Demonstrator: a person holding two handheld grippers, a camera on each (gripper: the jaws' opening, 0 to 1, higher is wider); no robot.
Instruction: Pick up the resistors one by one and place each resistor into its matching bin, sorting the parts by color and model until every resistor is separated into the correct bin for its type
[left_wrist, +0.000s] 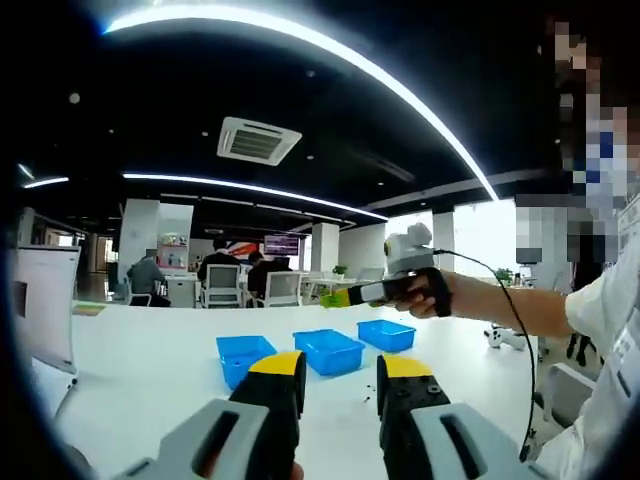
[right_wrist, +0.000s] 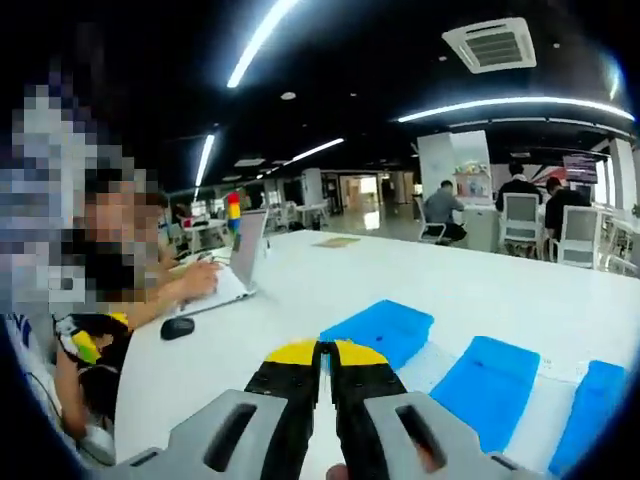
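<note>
Sorting looks not yet begun, to judge by both grippers held up off the white table (left_wrist: 150, 350) with nothing in them. Left gripper (left_wrist: 340, 375) has its yellow-tipped jaws set apart with a plain gap between them and nothing held; right gripper (right_wrist: 325, 358) has its jaws drawn together tip to tip, with nothing visible between them, and in the left gripper view it hangs in the air above the bins, in the person's hand (left_wrist: 425, 295). Three blue bins (left_wrist: 330, 350) sit in a row toward the middle of the table, shallow open trays, close together but apart; I cannot tell whether anything lies inside them. Resistors I cannot make out on the table surface; if present they are too small to tell. Next move, by my judgement, calls for lowering a gripper to the tabletop, finding one part and closing finely on it. Farther along the table's edge stand a laptop (right_wrist: 245, 250) and a mouse (right_wrist: 178, 327), beside another person's hand.
</note>
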